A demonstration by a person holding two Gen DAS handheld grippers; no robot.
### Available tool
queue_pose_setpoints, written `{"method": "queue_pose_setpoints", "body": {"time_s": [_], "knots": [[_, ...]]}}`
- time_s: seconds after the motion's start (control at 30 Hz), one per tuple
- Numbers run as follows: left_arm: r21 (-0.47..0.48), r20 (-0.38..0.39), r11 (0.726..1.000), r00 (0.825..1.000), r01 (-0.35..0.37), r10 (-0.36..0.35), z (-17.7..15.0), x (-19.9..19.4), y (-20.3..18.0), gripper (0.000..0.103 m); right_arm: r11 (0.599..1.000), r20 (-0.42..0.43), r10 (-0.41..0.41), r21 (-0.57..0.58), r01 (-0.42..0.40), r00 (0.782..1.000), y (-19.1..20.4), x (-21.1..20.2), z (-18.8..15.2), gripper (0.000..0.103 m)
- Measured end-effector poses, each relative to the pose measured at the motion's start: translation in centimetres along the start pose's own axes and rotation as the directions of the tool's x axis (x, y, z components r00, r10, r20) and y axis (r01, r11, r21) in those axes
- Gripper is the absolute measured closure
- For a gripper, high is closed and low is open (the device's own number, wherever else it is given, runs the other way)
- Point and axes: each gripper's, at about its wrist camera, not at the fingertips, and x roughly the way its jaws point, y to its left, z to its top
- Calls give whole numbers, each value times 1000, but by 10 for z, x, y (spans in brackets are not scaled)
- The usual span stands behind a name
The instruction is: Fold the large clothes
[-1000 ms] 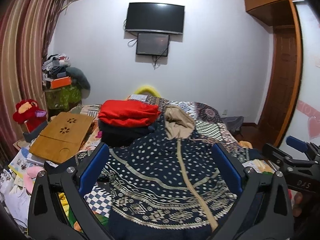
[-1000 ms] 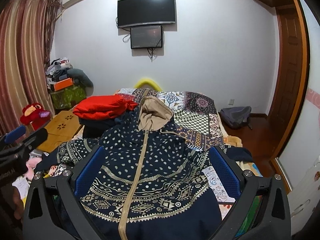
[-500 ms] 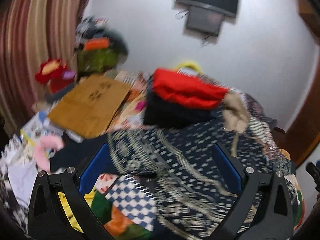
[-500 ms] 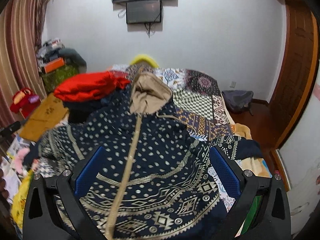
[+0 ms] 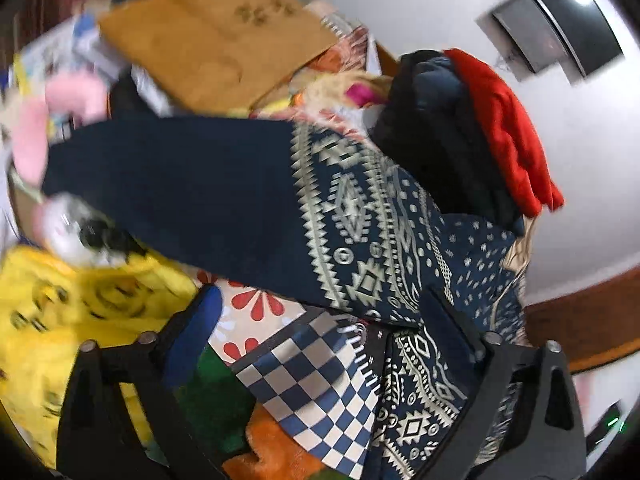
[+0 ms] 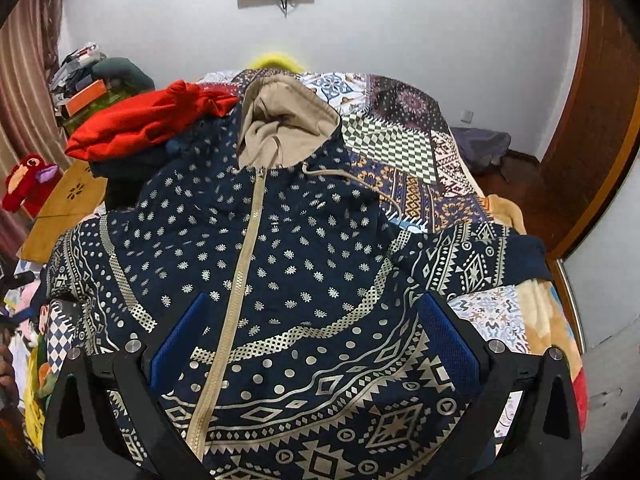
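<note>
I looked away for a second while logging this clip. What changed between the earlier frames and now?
The left gripper swung left and tilted down toward the hoodie's left sleeve. The right gripper eased in lower over the hoodie. Both remain open, grasping nothing. The hoodie lies flat as before, and the red garment is unmoved.

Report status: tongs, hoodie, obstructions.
Left tongs open, over the sleeve. Right tongs open, over the hoodie, which lies flat, zipped, unfolded. Red pile touches its shoulder.
</note>
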Motion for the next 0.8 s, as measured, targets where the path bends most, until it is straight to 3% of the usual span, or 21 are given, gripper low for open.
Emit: {"method": "queue_pose_setpoints", "body": {"time_s": [0.13, 0.33, 0.4, 0.47, 0.57, 0.6, 0.63, 0.73, 0.8], "knots": [[-104, -43, 992, 996, 76, -80, 1, 14, 17, 16, 1000, -23, 0, 9, 0, 1000, -2, 10, 1, 0], [-101, 11, 994, 999, 41, -40, 19, 21, 21, 32, 1000, -50, 3, 23, -2, 999, -4, 18, 1, 0], [-108, 22, 994, 1000, -4, 6, 26, 26, 27, 48, 1000, -48, 0, 28, 2, 999, -5, 17, 2, 0], [-121, 34, 992, 999, -29, 34, 30, 30, 33, 53, 999, -49, 0, 35, 2, 999, -6, 16, 3, 0], [-111, 78, 992, 994, -67, 76, 32, 27, 28, 73, 999, -46, 1, 44, 1, 999, -8, 13, 3, 0], [-89, 99, 991, 989, -102, 110, 32, 23, 24, 86, 999, -45, 1, 47, 1, 999, -8, 12, 3, 0], [-44, 134, 985, 976, -165, 169, 31, 17, 13, 92, 999, -44, 1, 48, 1, 999, -9, 11, 3, 0], [57, 239, 966, 943, -254, 233, 28, -3, -15, 95, 999, -33, 2, 51, -1, 999, -10, 6, 3, 0], [127, 315, 955, 924, -269, 219, 25, -20, -38, 97, 999, -26, 3, 53, -1, 1000, -10, 2, 3, 0]]}}
